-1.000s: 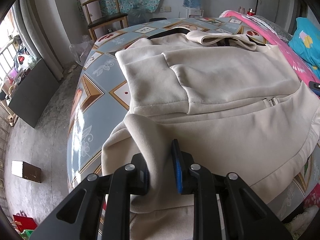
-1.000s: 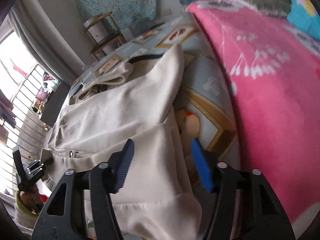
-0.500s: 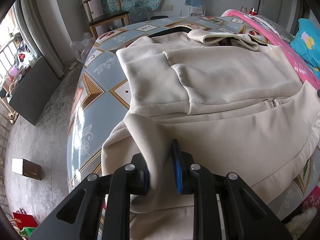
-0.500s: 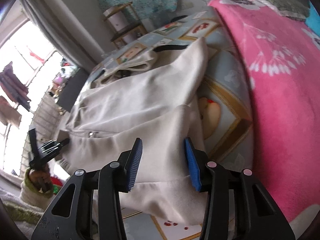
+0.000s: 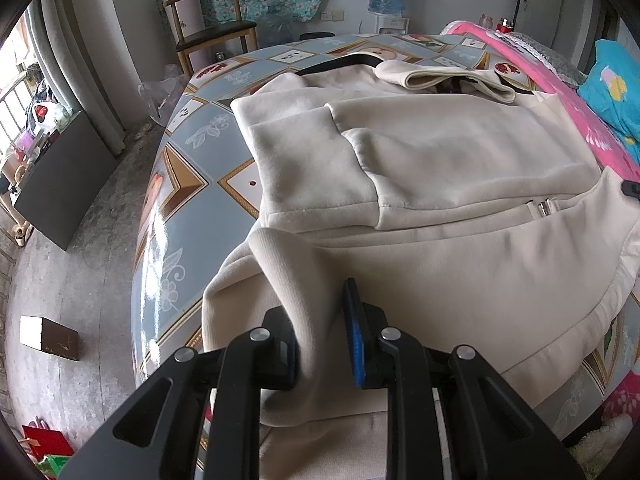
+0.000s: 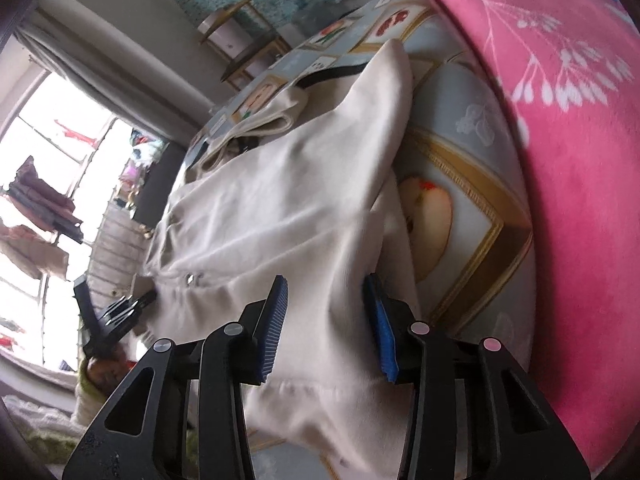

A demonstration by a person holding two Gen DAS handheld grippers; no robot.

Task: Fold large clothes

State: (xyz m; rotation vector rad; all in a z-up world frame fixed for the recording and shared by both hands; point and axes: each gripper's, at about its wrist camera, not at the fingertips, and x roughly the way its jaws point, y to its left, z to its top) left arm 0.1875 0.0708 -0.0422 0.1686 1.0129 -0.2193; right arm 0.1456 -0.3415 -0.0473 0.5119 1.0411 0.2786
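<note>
Cream fleece zip jacket [image 5: 460,184] lies spread on the patterned table [image 5: 188,176], beside a pink blanket [image 6: 568,120] on its right. We read collar far, hem near, so its long axis runs near to far. Left hand-held gripper [image 5: 320,336] pinches a bunched ribbed hem corner at near left. Right hand-held gripper [image 6: 324,328] has just been closing; its jaws straddle the near right hem without pinching it yet. Step, in our judgement: securing both hem corners. Next: finish the right pinch, then carry the hem toward the collar.
</note>
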